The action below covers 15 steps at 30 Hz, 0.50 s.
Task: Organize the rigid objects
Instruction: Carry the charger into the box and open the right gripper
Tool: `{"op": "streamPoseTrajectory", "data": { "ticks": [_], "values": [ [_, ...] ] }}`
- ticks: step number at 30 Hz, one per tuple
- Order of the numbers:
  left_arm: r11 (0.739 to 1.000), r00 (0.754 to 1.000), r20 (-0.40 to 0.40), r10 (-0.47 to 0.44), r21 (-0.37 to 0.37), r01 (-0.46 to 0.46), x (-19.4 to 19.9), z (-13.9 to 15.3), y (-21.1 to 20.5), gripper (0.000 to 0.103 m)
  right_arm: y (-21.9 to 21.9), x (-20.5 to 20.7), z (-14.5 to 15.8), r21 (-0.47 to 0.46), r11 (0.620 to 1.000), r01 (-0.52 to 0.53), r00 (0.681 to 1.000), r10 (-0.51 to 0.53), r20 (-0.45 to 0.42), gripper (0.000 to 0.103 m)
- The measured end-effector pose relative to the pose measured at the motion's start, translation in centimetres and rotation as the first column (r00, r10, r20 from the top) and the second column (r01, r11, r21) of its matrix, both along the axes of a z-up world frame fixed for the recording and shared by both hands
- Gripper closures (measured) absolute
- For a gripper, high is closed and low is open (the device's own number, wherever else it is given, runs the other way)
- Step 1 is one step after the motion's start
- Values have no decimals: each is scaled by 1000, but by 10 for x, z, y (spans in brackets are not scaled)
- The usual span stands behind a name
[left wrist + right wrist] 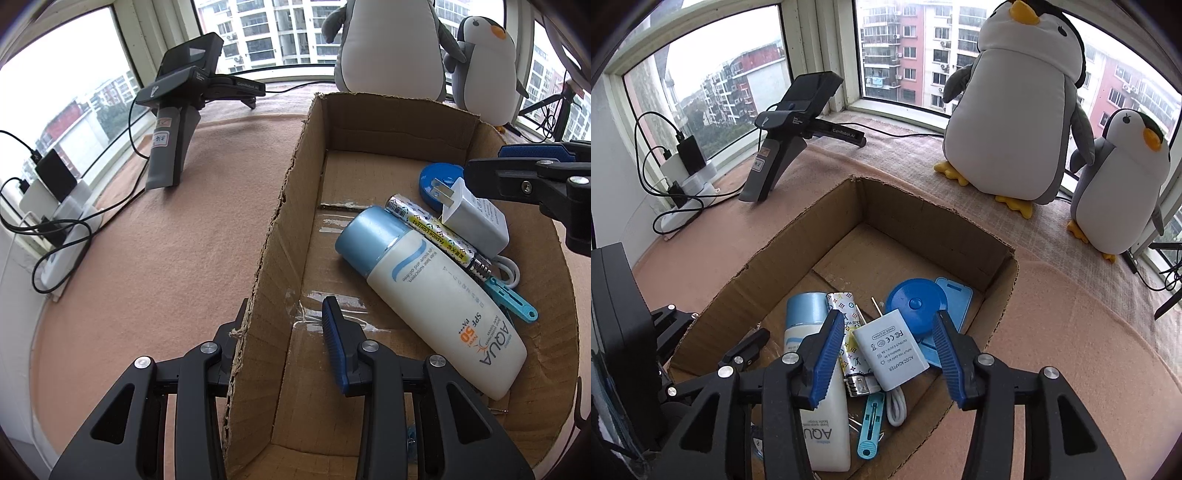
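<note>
Here your right gripper (pixel 884 354) hangs wide apart over the cardboard box (pixel 798 236), holding nothing, with the white AC adapter (pixel 890 349) directly between its blue pads (pixel 827 354). The adapter lies flat, label up, leaning on the patterned lighter (pixel 846 332) to its left; beyond that lies the white sunscreen bottle (pixel 823 410) with its pale blue cap. Ahead of the fingertips sits a round blue case (pixel 912 301), and below them a light blue clip (pixel 870 424). Your left gripper (pixel 280 325) stands spread across the box's left wall (pixel 258 295), one finger outside, one inside. Only its view shows the adapter's (pixel 476 221) metal prongs (pixel 441 192). Only the right view shows the penguins' (pixel 1015 110) yellow feet.
</note>
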<state>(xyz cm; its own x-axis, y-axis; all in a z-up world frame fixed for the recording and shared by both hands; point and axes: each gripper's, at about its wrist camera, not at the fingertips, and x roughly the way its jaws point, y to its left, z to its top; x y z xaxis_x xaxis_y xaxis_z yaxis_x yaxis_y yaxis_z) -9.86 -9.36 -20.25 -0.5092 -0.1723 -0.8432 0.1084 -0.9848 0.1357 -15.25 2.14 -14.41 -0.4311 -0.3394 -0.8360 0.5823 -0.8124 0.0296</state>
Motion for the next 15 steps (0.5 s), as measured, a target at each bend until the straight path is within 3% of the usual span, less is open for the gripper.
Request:
{"op": "streamPoseTrajectory", "data": {
  "ticks": [15],
  "values": [
    [1000, 1000, 0, 3, 7, -3, -2, 1, 5, 69, 7, 11, 11, -15, 1000, 7, 1000, -7, -16, 57]
  ]
}}
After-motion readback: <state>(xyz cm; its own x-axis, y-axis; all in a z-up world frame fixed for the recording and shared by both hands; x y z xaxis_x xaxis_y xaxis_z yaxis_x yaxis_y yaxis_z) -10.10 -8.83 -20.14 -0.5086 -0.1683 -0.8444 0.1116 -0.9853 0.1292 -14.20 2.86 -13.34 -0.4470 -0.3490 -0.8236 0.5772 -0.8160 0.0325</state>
